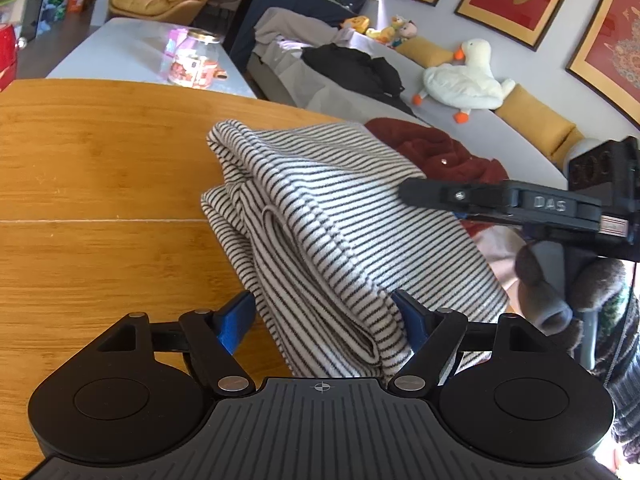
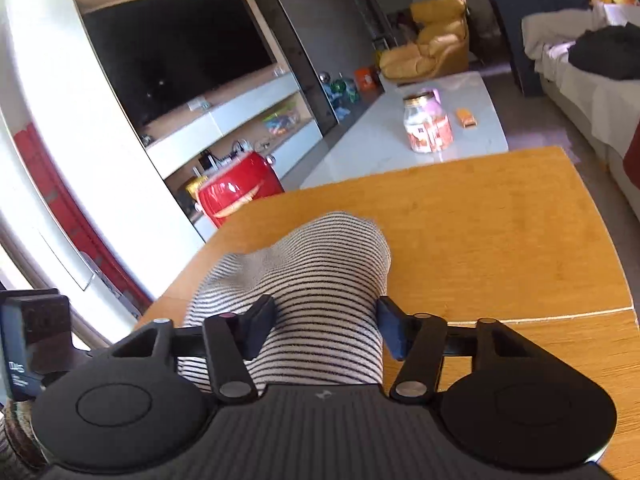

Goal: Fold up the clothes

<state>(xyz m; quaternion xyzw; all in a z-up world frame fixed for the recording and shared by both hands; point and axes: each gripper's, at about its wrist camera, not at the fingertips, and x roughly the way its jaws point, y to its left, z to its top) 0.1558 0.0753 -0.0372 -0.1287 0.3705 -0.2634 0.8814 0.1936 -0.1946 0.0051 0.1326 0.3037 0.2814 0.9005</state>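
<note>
A black-and-white striped garment (image 1: pixel 320 216) lies folded in several layers on the wooden table (image 1: pixel 100 200), near its right edge. My left gripper (image 1: pixel 326 316) is open, its blue fingers on either side of the garment's near end. My right gripper (image 2: pixel 326 326) is open too, its dark fingers straddling the striped garment (image 2: pixel 320 276) at another side. In the left wrist view the right gripper's body (image 1: pixel 520 204) reaches in from the right over the garment.
The table edge curves close behind the garment (image 2: pixel 256 208). A dark red garment (image 1: pixel 432 152) lies on the grey sofa (image 1: pixel 480 128) beyond. A low white table with a jar (image 2: pixel 428 124) stands farther off. A red container (image 2: pixel 236 188) sits beyond the table's left edge.
</note>
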